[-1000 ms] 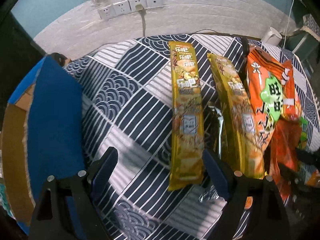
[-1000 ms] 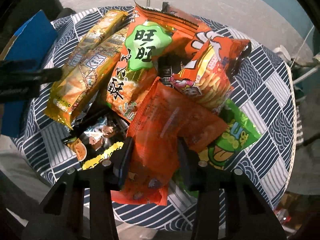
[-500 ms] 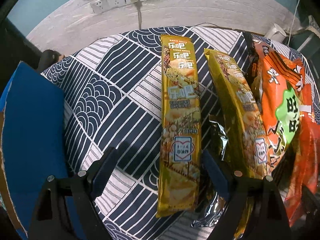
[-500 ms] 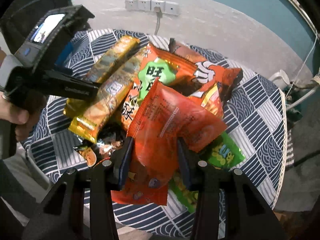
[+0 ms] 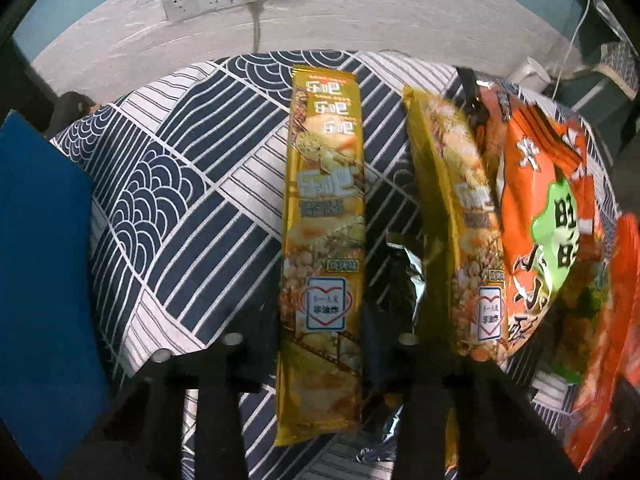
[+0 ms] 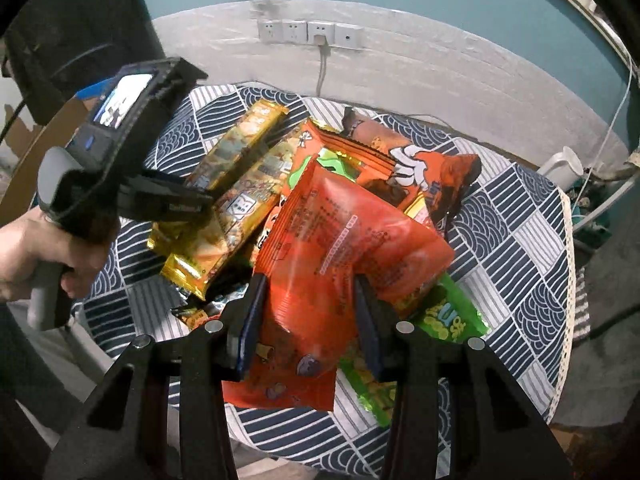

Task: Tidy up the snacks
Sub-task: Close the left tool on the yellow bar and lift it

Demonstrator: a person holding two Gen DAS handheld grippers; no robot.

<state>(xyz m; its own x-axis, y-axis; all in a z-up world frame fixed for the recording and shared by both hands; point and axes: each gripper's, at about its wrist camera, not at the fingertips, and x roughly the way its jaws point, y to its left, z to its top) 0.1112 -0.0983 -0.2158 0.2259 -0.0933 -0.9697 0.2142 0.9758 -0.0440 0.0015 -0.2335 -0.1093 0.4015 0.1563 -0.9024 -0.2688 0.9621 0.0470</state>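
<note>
My left gripper (image 5: 320, 344) has its fingers closed on the near end of a long yellow snack pack (image 5: 324, 216) that lies lengthwise on the patterned tablecloth (image 5: 180, 208). A second yellow pack (image 5: 460, 216) and an orange bag with a green label (image 5: 548, 216) lie to its right. My right gripper (image 6: 310, 320) is shut on a red-orange snack bag (image 6: 340, 232) and holds it above the pile. The left gripper (image 6: 120, 184) shows in the right wrist view at the left, over the yellow packs (image 6: 236, 184).
A blue box (image 5: 36, 280) with a cardboard inside stands left of the table. A green bag (image 6: 440, 320), an orange bag (image 6: 420, 172) and a dark foil pack (image 5: 400, 272) lie in the pile. Wall sockets (image 6: 308, 34) and a white kettle (image 6: 564, 168) are behind.
My left gripper has moved in on the left yellow pack and closed on its near end. My right gripper has lifted the red-orange bag higher above the pile.
</note>
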